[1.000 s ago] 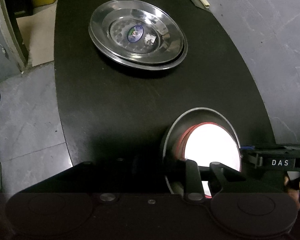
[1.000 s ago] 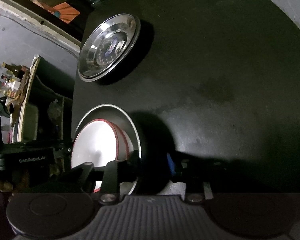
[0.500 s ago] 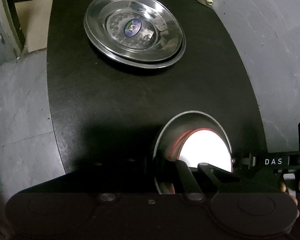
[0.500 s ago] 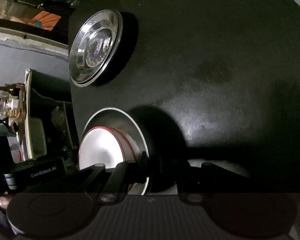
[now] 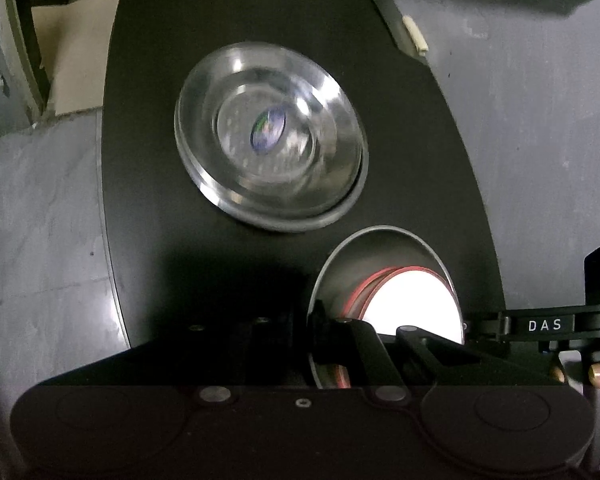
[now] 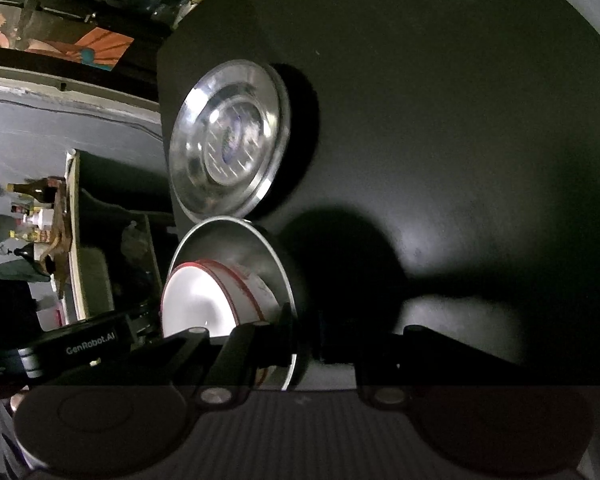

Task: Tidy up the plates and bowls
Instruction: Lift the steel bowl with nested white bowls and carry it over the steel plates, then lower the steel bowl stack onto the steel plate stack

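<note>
inside, white bowl (image 5: 414, 304) in steel bowl (image 5: 380, 256), stacked steel plates (image 5: 270, 136) beside

Probably a home: bottles (image 6: 40, 188) crowd a shelf (image 6: 66, 236) beside the black table (image 6: 420, 120).

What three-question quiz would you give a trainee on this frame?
1. True or false: the white bowl with the red rim sits inside the steel bowl.
2. Which grippers clamp the steel bowl's rim: A) left only, B) right only, C) both?
3. Fill in: the stacked steel plates rest on the black ____.

Key:
1. True.
2. C: the left gripper and the right gripper each have fingers on either side of the rim, on opposite sides of the bowl.
3. Table.
</note>
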`<action>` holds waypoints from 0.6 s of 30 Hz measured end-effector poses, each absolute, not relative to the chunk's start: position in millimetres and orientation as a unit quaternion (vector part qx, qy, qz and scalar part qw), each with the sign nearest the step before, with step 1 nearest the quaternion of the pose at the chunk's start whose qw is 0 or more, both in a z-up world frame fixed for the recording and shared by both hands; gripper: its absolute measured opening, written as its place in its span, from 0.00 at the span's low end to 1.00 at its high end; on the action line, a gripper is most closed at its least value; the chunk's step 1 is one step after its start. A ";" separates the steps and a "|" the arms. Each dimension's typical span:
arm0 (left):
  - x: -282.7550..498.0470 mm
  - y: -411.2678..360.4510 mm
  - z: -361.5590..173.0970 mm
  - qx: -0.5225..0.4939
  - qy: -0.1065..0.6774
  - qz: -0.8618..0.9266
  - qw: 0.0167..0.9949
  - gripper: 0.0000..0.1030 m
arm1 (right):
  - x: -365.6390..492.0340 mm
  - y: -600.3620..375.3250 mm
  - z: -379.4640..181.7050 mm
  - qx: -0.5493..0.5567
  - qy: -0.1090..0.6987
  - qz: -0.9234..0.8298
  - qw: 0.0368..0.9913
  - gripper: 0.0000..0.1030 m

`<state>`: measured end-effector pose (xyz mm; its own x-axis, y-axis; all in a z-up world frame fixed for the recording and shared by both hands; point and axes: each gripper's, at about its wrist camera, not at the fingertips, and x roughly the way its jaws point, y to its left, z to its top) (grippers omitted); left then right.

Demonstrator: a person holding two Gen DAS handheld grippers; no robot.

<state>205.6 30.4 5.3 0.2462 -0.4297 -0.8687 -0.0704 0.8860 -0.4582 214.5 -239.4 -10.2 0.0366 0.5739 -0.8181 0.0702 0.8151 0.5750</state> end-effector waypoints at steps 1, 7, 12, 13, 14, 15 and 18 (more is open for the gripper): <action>210.9 32.2 9.1 -0.205 0.599 -0.118 0.765 0.07 | 221.9 -237.3 -7.8 0.242 0.668 0.188 0.678 0.13; 240.3 41.6 27.4 -0.196 0.577 -0.112 0.785 0.07 | 254.9 -227.5 8.1 0.238 0.654 0.203 0.689 0.13; 259.4 48.7 32.8 -0.199 0.568 -0.105 0.791 0.07 | 276.2 -222.5 14.7 0.233 0.650 0.209 0.693 0.13; 262.4 49.9 32.7 -0.201 0.567 -0.103 0.792 0.07 | 279.1 -221.6 15.6 0.232 0.650 0.209 0.693 0.13; 265.1 51.1 32.4 -0.202 0.567 -0.102 0.792 0.07 | 279.5 -220.1 16.3 0.232 0.649 0.209 0.694 0.13; 268.2 53.3 32.6 -0.203 0.566 -0.101 0.793 0.07 | 282.7 -218.5 16.1 0.231 0.649 0.209 0.694 0.13; 276.0 56.5 30.7 -0.207 0.565 -0.096 0.793 0.07 | 288.8 -217.7 16.3 0.229 0.649 0.209 0.695 0.13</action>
